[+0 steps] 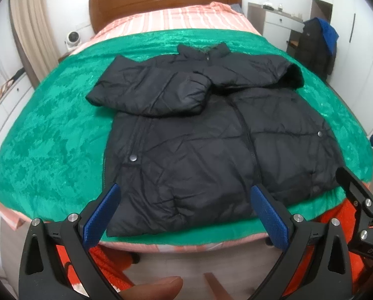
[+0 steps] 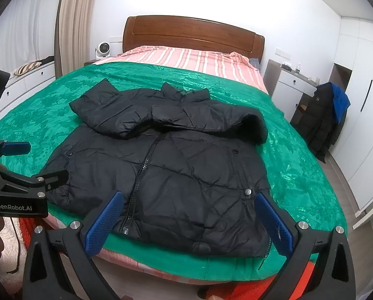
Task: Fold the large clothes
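A black puffer jacket (image 1: 191,135) lies front up on a green blanket (image 1: 49,137) on the bed, collar toward the headboard. Both sleeves are folded across its chest and the zip is closed. My left gripper (image 1: 185,190) hovers open over the left part of the near hem, with no cloth between its blue pads. In the right wrist view the jacket (image 2: 176,165) fills the centre, and my right gripper (image 2: 189,196) stands open above the right part of the hem, touching nothing. The left gripper (image 2: 36,161) shows at that view's left edge.
The bed has a wooden headboard (image 2: 191,35) and a pink striped sheet (image 2: 186,57) beyond the green blanket (image 2: 298,165). A dark coat with a blue garment (image 2: 326,120) hangs by a white desk at the right. White drawers (image 2: 24,82) line the left wall. Orange cloth (image 1: 346,215) hangs below the bed's foot.
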The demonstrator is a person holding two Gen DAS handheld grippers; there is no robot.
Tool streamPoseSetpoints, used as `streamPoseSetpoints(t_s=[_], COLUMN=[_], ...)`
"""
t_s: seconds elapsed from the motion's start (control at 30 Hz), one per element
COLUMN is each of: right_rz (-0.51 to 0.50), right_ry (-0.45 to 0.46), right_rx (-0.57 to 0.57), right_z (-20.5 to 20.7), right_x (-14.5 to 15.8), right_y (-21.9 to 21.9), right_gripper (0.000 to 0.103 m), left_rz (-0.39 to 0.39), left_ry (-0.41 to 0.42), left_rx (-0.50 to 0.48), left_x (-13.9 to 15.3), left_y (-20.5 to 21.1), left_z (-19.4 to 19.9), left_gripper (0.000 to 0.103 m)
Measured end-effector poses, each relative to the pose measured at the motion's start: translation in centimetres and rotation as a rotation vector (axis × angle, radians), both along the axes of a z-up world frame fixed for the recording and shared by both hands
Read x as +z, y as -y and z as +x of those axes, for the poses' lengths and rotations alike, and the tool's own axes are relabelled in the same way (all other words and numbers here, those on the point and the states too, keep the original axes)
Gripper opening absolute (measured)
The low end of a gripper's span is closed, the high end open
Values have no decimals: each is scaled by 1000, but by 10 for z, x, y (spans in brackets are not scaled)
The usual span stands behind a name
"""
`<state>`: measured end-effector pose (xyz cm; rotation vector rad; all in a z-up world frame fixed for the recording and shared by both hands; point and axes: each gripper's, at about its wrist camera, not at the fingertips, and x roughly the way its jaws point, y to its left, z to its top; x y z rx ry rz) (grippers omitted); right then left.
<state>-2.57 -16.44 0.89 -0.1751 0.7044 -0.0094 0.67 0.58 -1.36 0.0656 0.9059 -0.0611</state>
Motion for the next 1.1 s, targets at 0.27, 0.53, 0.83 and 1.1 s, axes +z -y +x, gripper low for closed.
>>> streamPoseSetpoints(t_s=[0.27,0.53,0.83,1.1], right_rz=[-8,13,35,30], right_ry=[-3,-24,-28,-28], right_rx=[10,26,17,26], right_z=[-3,-7,-6,-7], right_x=[-3,-13,-15,-15], right_y=[-8,-6,-1,-3], right_gripper=[103,103,103,103], left_rz=[-32,-21,3,4], left_ry=[2,10,5,7], left_rx=[-10,-24,-40,-35], left_x=[-1,0,-3,-4], left_y=[-3,6,13,10], left_z=[-5,-5,-5,-6], left_gripper=[103,103,103,103])
